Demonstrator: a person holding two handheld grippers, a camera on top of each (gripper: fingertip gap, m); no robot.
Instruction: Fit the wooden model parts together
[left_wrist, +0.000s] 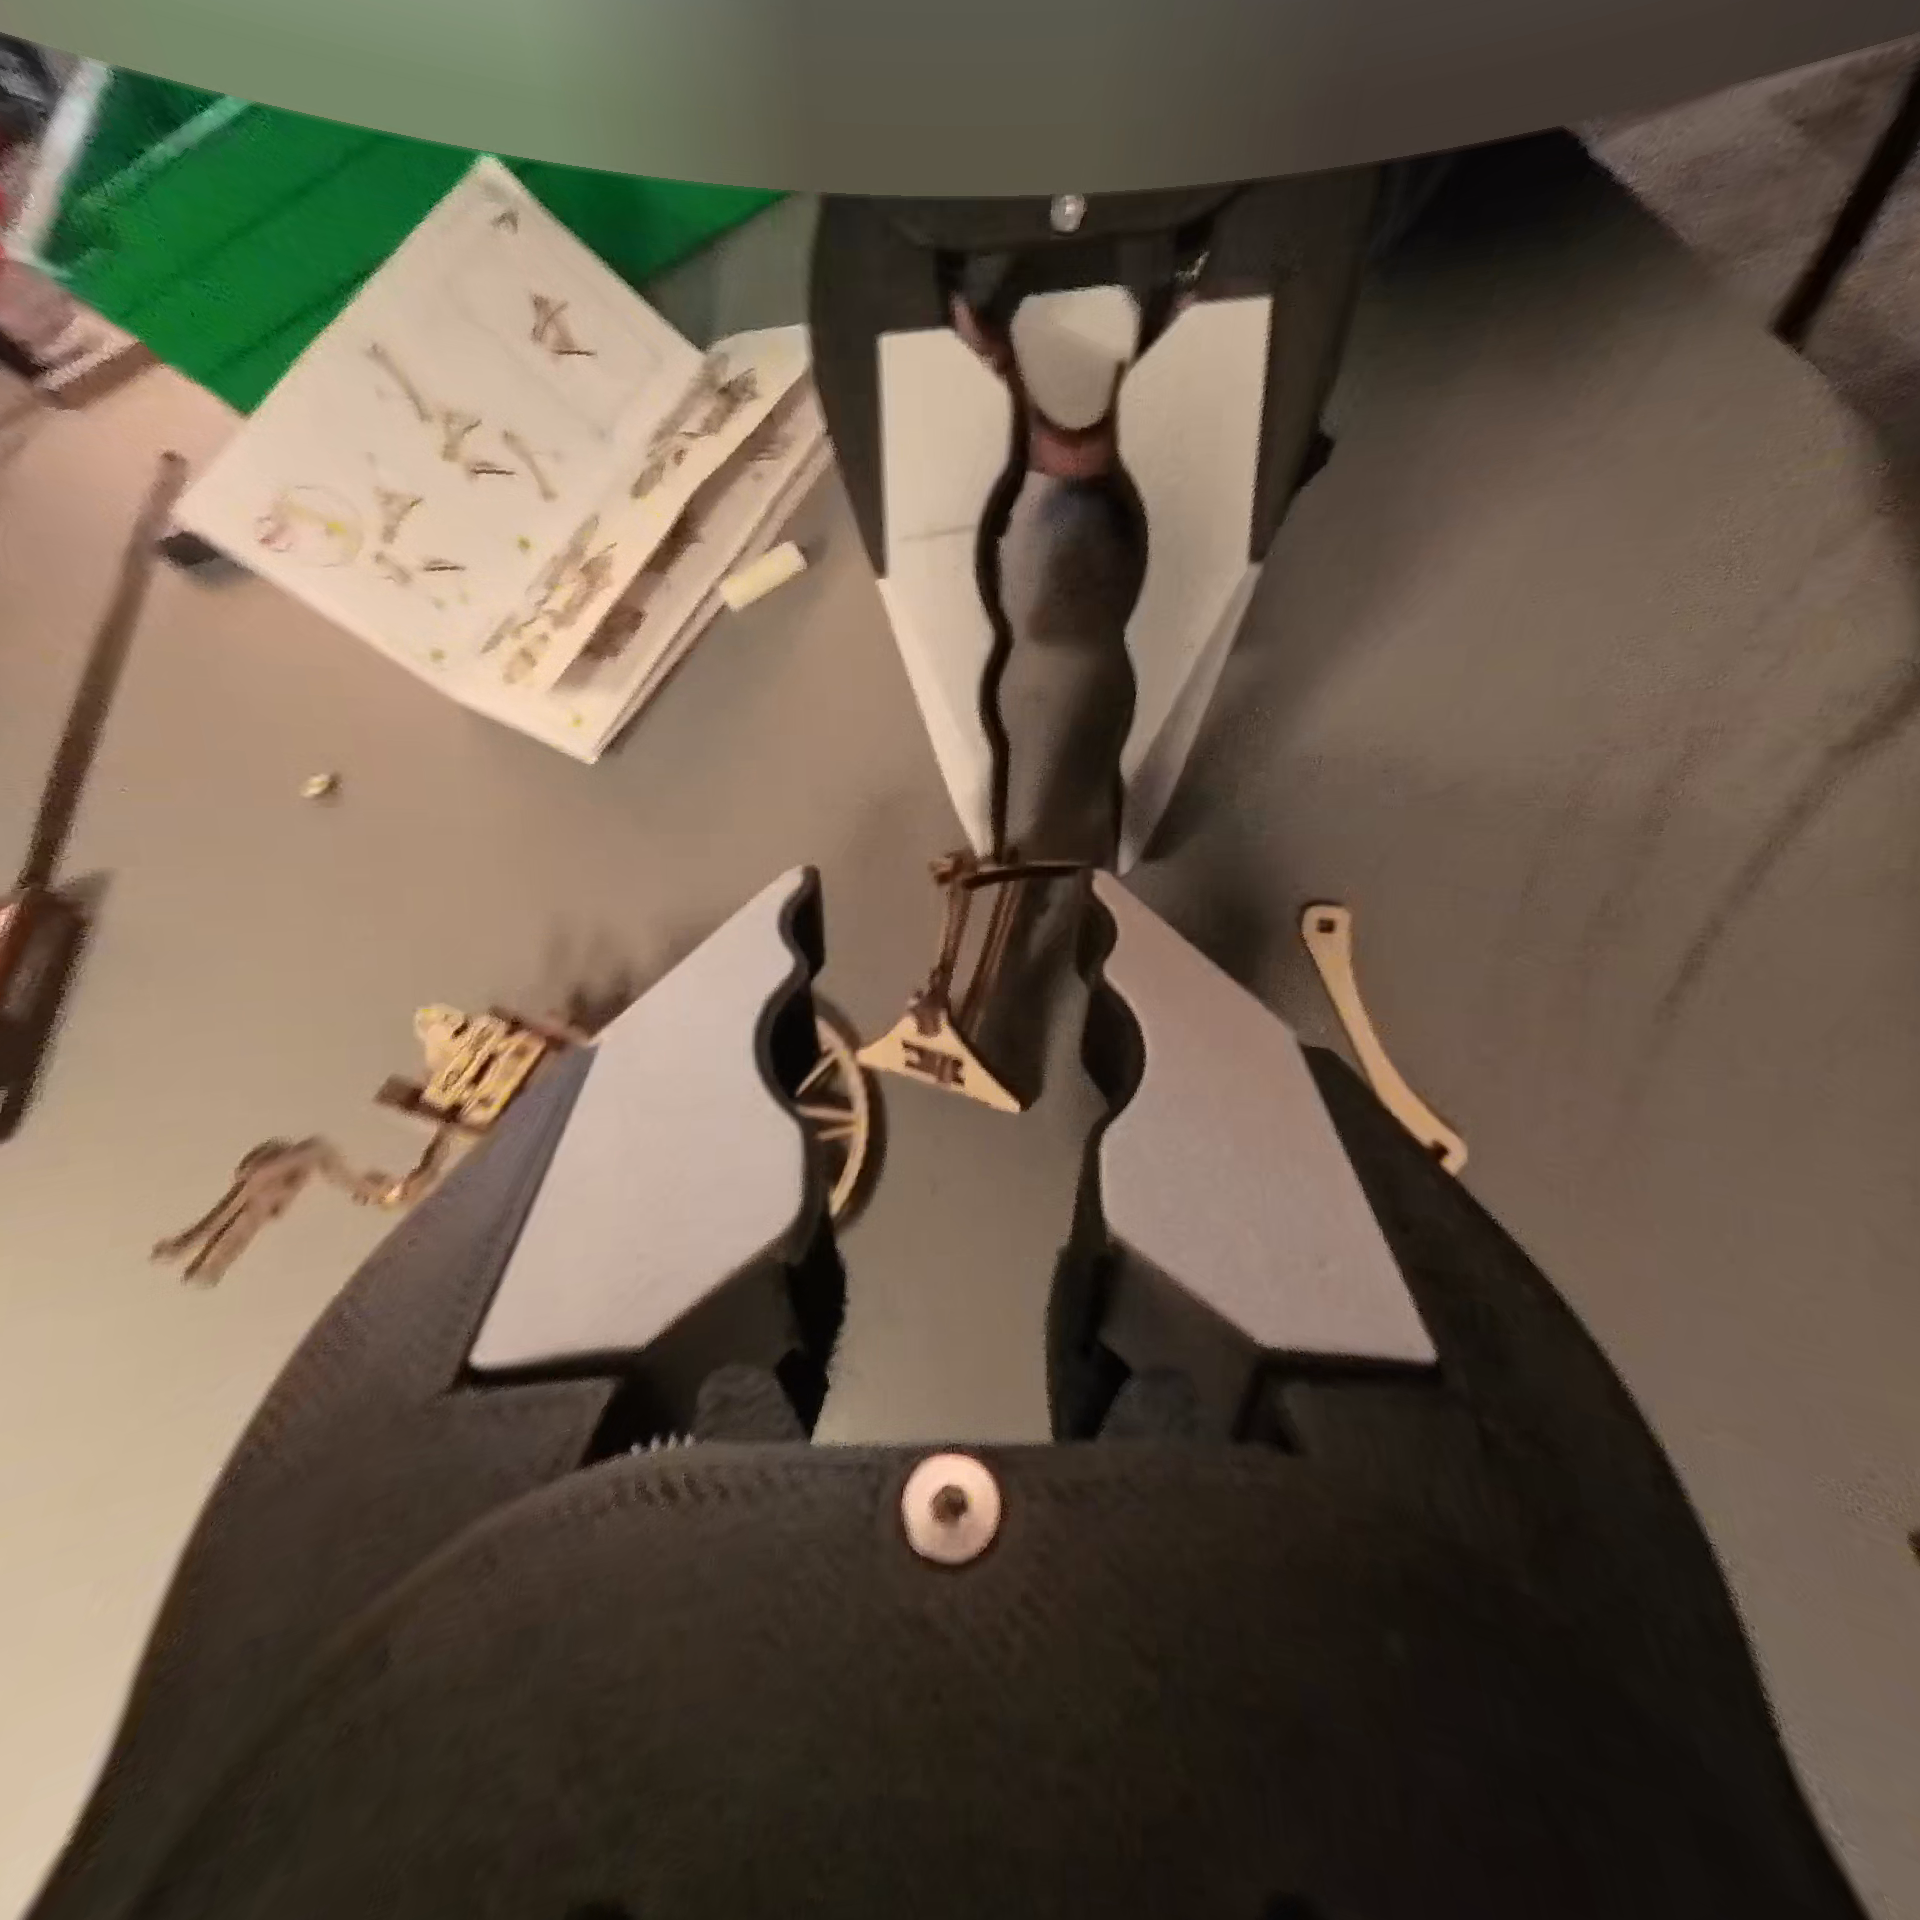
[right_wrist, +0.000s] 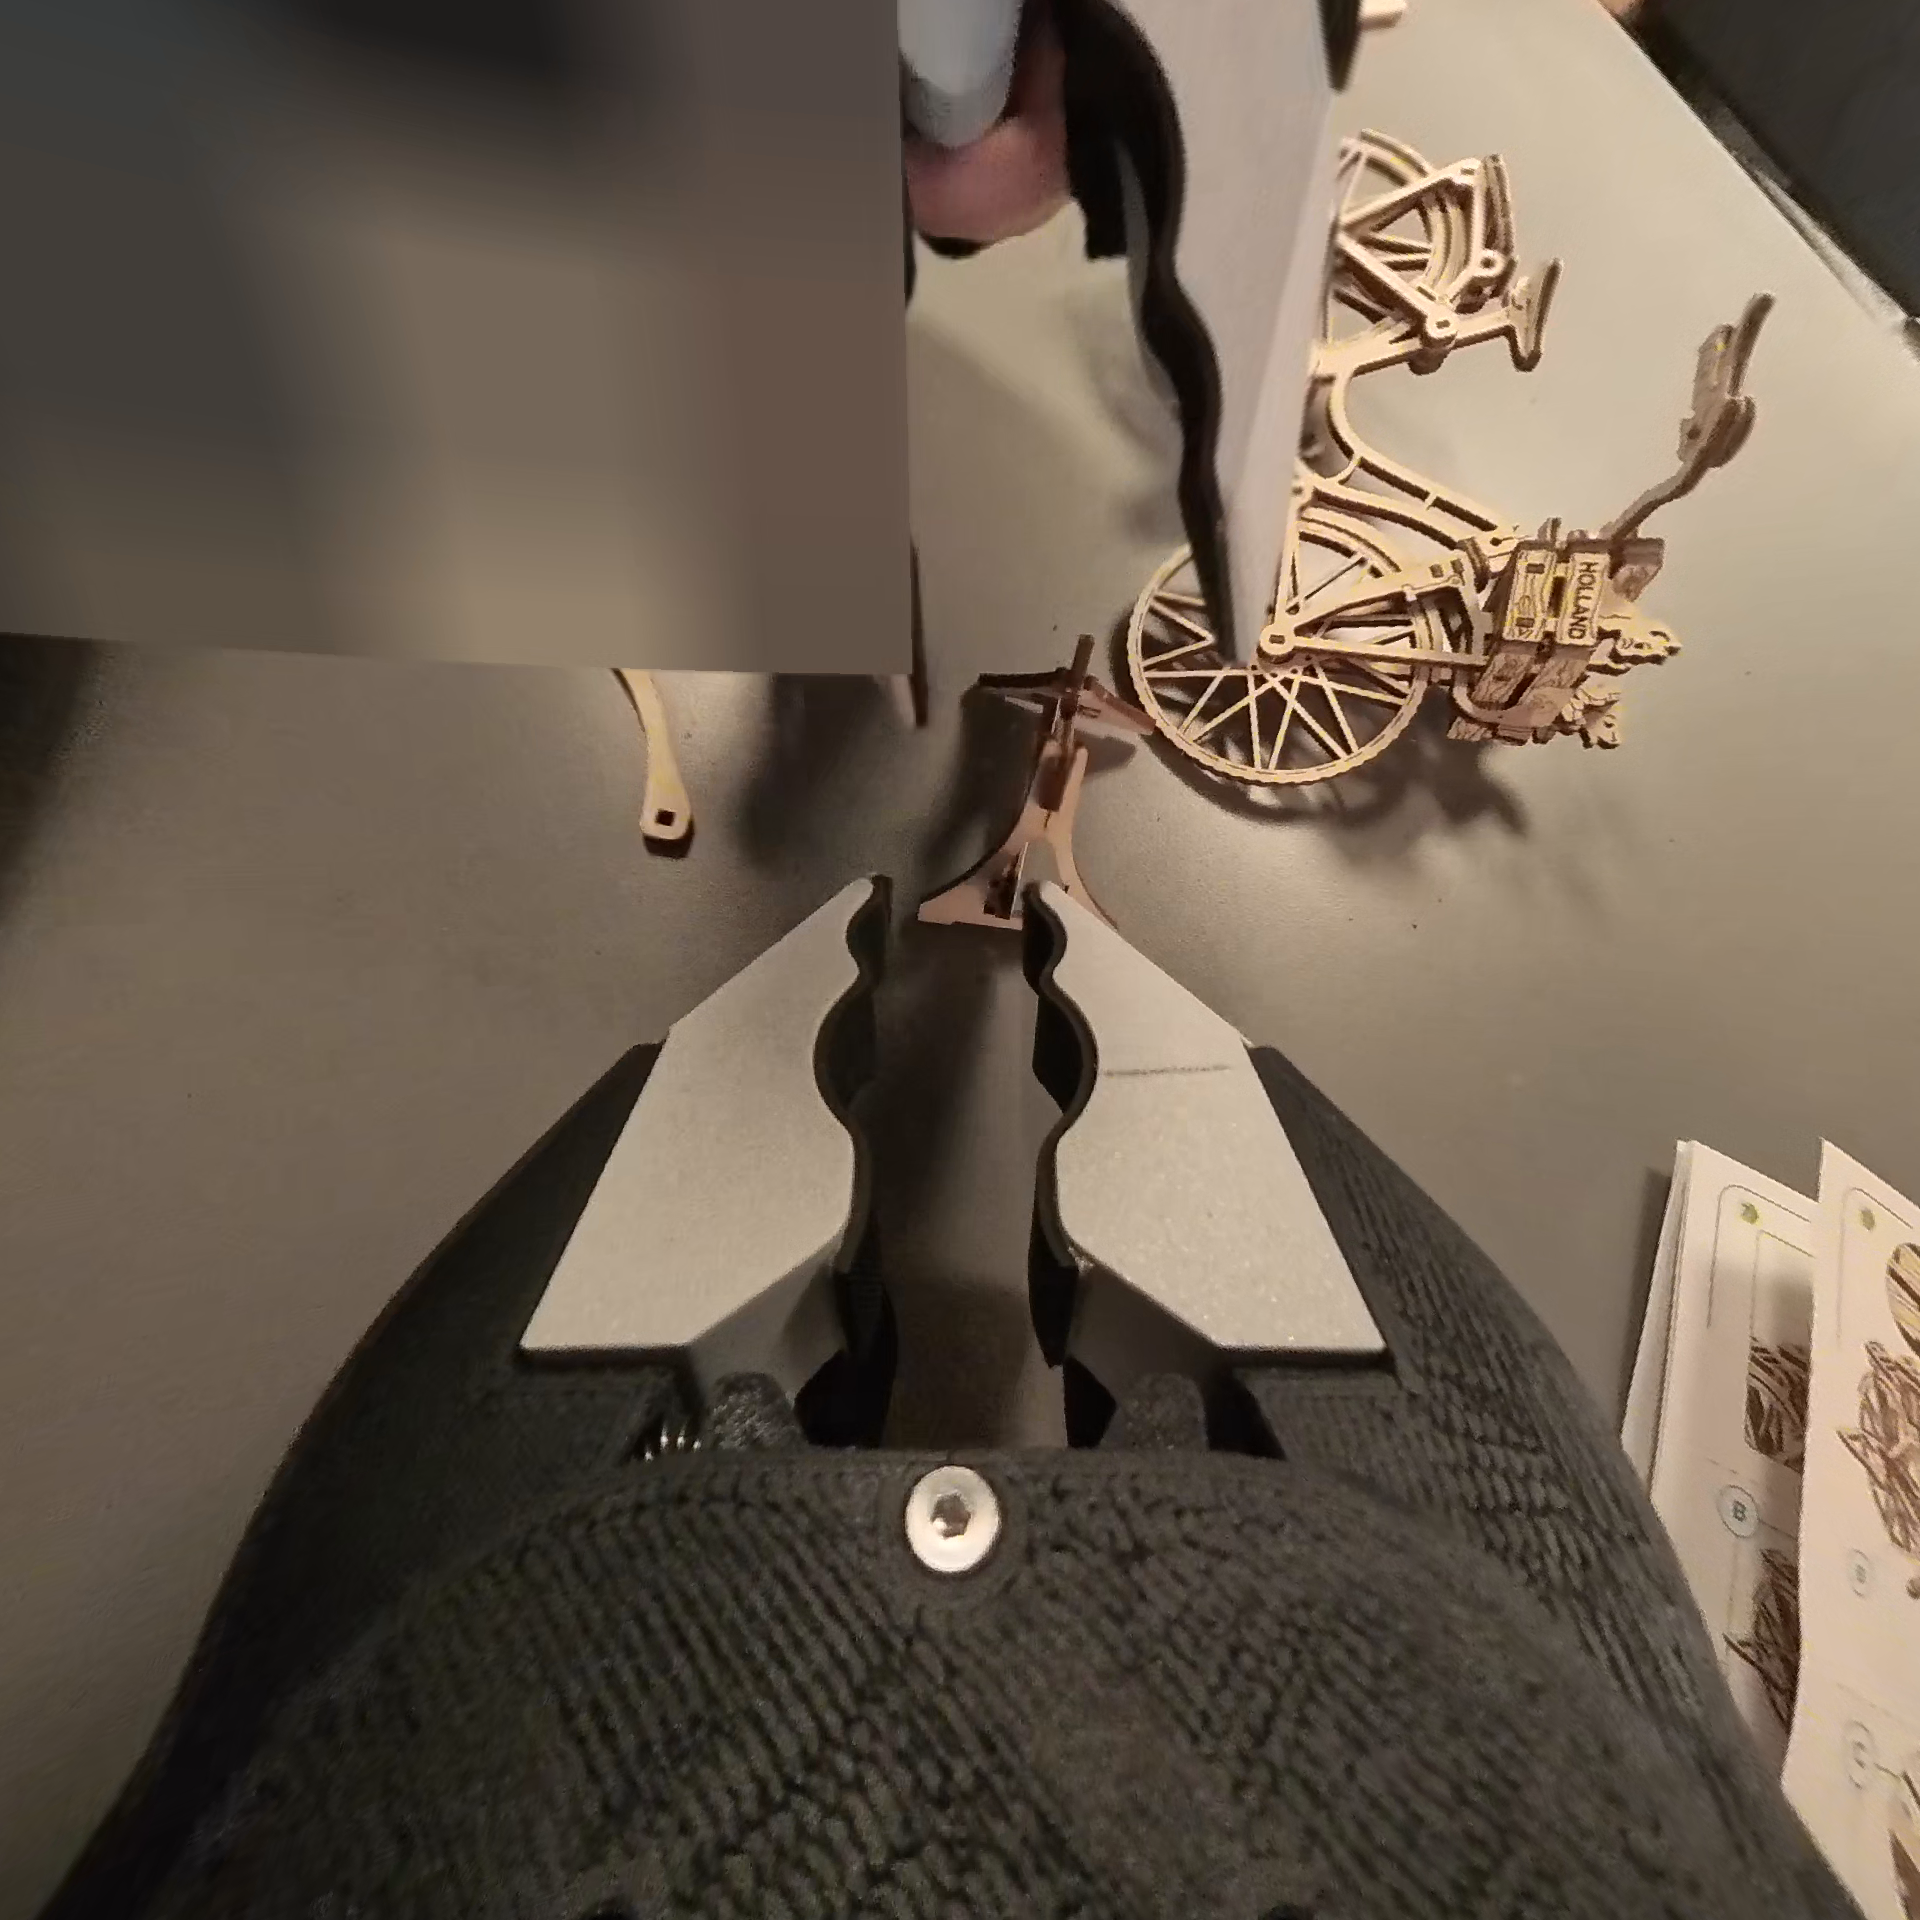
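On the grey table (right_wrist: 312, 935) a small wooden stand piece (right_wrist: 1023, 831), with flared feet and a thin upright post, sits directly between the two grippers, which face each other across it.

The right gripper (right_wrist: 956, 894) has its fingers parted by a moderate gap and holds nothing. The stand piece's base lies just beyond the fingertips, centred on the gap, and its right foot appears to touch or tuck under the right fingertip (right_wrist: 1049, 904); the angle does not settle which.

The left gripper (left_wrist: 951, 894) is also open, somewhat wider, and empty. In its view the stand piece (left_wrist: 951, 1049) sits between the two fingertips, a little nearer the left one, and the right gripper (left_wrist: 1055, 847) points down at the post's top from the far side.

A wooden bicycle model (right_wrist: 1382, 540) lies on its side beside the stand piece, its spoked wheel close to the post. A loose curved wooden strip (right_wrist: 655, 769) lies apart on the other side. An open instruction booklet (left_wrist: 499, 478) rests farther back, and a bunch of keys (left_wrist: 270, 1195) lies near the left gripper.
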